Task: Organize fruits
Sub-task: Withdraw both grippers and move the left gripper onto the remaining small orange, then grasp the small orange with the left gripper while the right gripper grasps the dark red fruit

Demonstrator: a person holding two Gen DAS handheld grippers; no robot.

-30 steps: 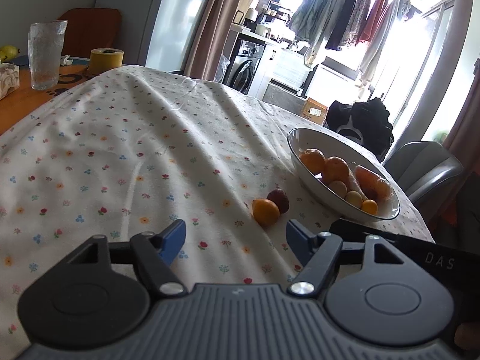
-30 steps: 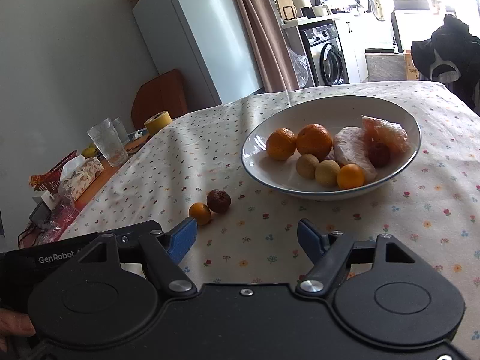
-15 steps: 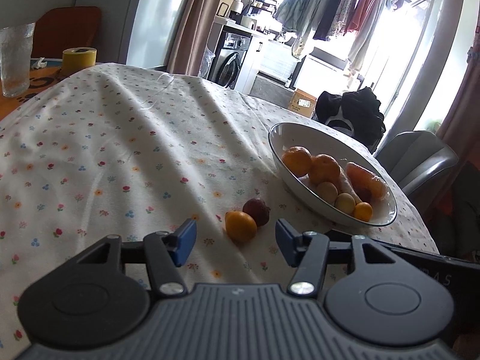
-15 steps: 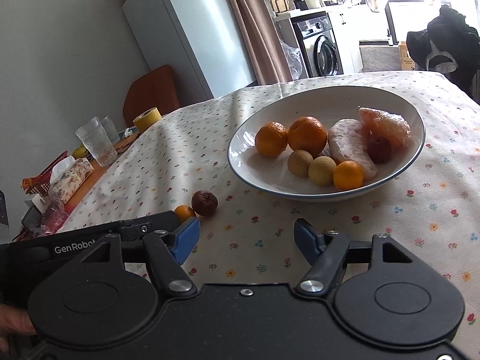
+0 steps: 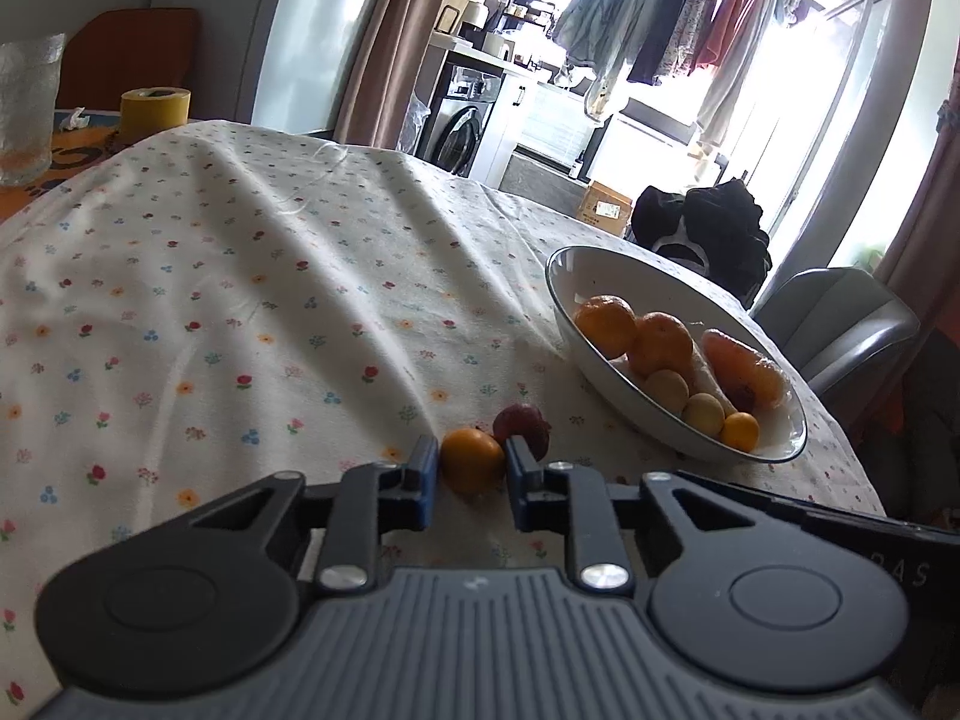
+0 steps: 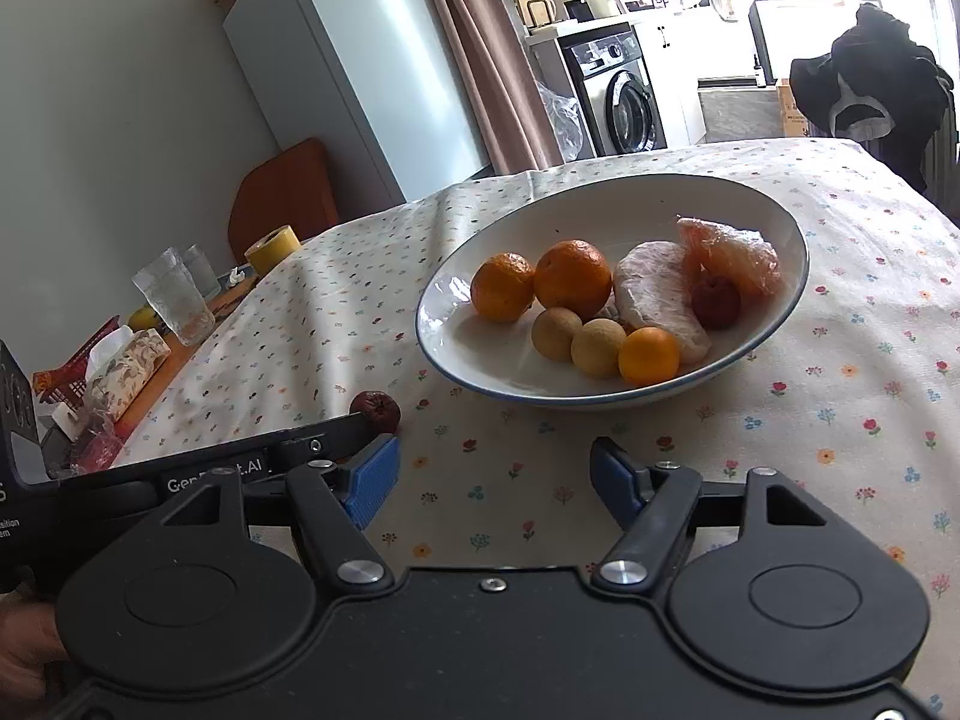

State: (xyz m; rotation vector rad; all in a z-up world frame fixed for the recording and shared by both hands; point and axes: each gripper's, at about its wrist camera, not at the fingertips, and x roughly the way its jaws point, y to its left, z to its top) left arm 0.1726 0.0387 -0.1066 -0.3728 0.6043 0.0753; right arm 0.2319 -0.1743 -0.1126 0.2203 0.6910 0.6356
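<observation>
A small orange fruit (image 5: 471,459) lies on the floral tablecloth, and my left gripper (image 5: 469,471) is shut on it. A dark red fruit (image 5: 523,425) sits just behind it, touching my right finger; it also shows in the right wrist view (image 6: 376,410). A white bowl (image 5: 606,276) to the right holds oranges, small yellow fruits and peeled pomelo pieces; the right wrist view (image 6: 744,204) shows it too. My right gripper (image 6: 495,480) is open and empty, in front of the bowl. The left gripper's body hides the small orange fruit in the right wrist view.
A yellow tape roll (image 5: 155,108) and a glass (image 5: 24,108) stand at the far left end. Glasses (image 6: 174,294) and a tissue pack (image 6: 126,369) sit on the bare wood. A grey chair (image 5: 840,330) stands beyond the table's right edge.
My left gripper moved forward to the small orange fruit and closed on it. My right gripper stayed open and shifted slightly closer to the bowl.
</observation>
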